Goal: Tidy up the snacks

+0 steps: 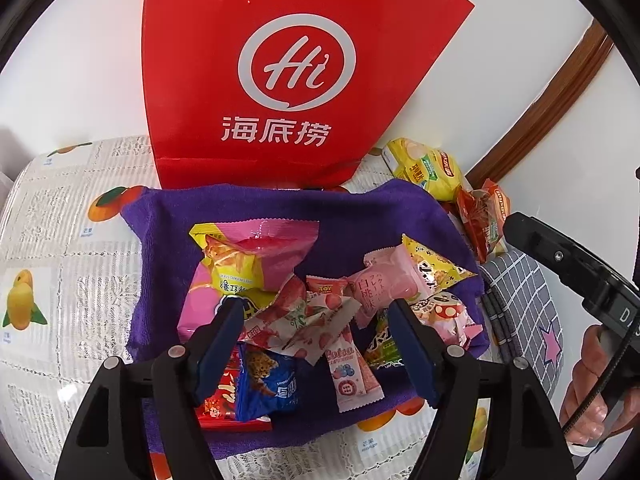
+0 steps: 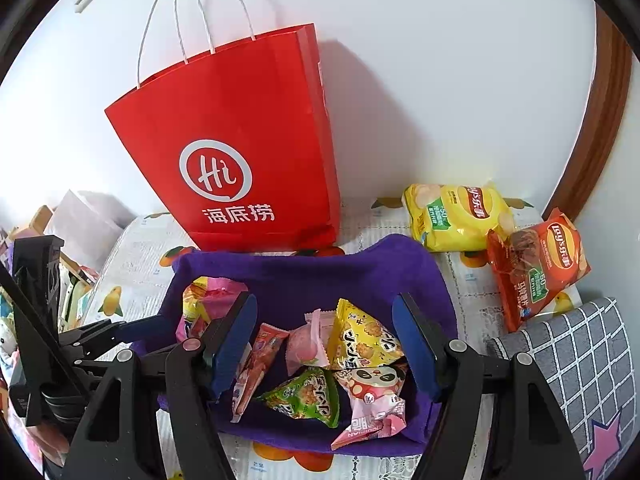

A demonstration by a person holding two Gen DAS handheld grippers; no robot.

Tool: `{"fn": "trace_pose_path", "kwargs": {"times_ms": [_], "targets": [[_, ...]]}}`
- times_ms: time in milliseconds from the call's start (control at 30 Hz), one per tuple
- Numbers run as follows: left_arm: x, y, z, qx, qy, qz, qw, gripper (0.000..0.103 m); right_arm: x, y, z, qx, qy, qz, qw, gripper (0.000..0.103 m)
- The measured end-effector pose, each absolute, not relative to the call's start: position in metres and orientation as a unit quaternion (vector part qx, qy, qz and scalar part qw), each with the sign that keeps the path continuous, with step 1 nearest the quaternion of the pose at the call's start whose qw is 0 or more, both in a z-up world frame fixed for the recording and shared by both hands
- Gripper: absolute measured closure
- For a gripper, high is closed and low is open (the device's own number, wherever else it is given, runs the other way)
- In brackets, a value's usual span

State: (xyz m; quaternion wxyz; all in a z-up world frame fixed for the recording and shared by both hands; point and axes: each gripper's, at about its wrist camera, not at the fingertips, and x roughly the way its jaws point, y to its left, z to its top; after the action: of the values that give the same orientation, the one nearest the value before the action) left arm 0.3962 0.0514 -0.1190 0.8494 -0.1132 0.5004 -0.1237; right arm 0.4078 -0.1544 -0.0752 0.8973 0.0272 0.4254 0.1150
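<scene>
In the left wrist view, the left gripper (image 1: pixel 316 344) is hovering over the snack pile (image 1: pixel 320 304) with its blue-padded jaws spread wide, gripping nothing. The snacks are lying heaped on a purple towel (image 1: pixel 168 248), which is sitting on a fruit-print tablecloth (image 1: pixel 60 240). Between the fingers, a strawberry-print wrapper (image 1: pixel 296 324) is showing, with a blue cookie packet (image 1: pixel 268 384) and a pink-and-white stick packet (image 1: pixel 352 376) lying just below it. A large pink bag (image 1: pixel 264 256) is resting at the back left of the pile, and a pale pink peach packet (image 1: pixel 380 284) is sitting toward the right. Behind the towel, a red paper bag (image 1: pixel 288 72) is standing upright against the wall. A yellow chip bag (image 1: pixel 428 168) and a red chip bag (image 1: pixel 484 220) are lying off the towel at the right rear. The person's right hand (image 1: pixel 592 392) is holding the other tool at the right edge.

In the right wrist view, the right gripper (image 2: pixel 324 344) is also hanging released, jaws wide apart and empty, above the right half of the towel. Between them are lying a yellow triangular packet (image 2: pixel 364 340), a green triangular packet (image 2: pixel 308 396) and a panda-face packet (image 2: pixel 376 396). A grey grid-patterned cloth (image 2: pixel 576 360) is lying at the right, beside the towel. The left gripper (image 2: pixel 132 328) is reaching in from the left edge.
</scene>
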Motion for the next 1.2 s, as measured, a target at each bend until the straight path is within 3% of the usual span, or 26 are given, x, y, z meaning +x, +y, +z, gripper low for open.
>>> {"fn": "trace_pose_path", "kwargs": {"times_ms": [500,600,833,967,1100,1200], "targets": [[0.380,0.044,-0.090,-0.057,0.459,-0.094,0.882,0.030,0.379,-0.150,-0.052,0.022,0.396,0.102,0.912,0.027],[0.372,0.039,-0.079,-0.044,0.445,-0.086,0.890,0.023,0.362,-0.151,-0.050,0.010,0.393,0.095,0.914,0.027],[0.337,0.028,-0.057,-0.037,0.434,-0.081,0.896,0.020,0.297,-0.167,-0.045,-0.010,0.389,0.083,0.917,0.027],[0.291,0.029,-0.046,-0.039,0.426,-0.070,0.901,0.016,0.253,-0.178,-0.038,0.001,0.379,0.071,0.923,0.011],[0.242,0.027,-0.034,-0.034,0.412,-0.070,0.908,0.006,0.206,-0.181,-0.035,0.010,0.365,0.066,0.929,0.009],[0.206,0.021,-0.024,-0.011,0.399,-0.072,0.914,0.004,0.175,-0.179,-0.035,0.005,0.367,0.058,0.929,0.009]]}}
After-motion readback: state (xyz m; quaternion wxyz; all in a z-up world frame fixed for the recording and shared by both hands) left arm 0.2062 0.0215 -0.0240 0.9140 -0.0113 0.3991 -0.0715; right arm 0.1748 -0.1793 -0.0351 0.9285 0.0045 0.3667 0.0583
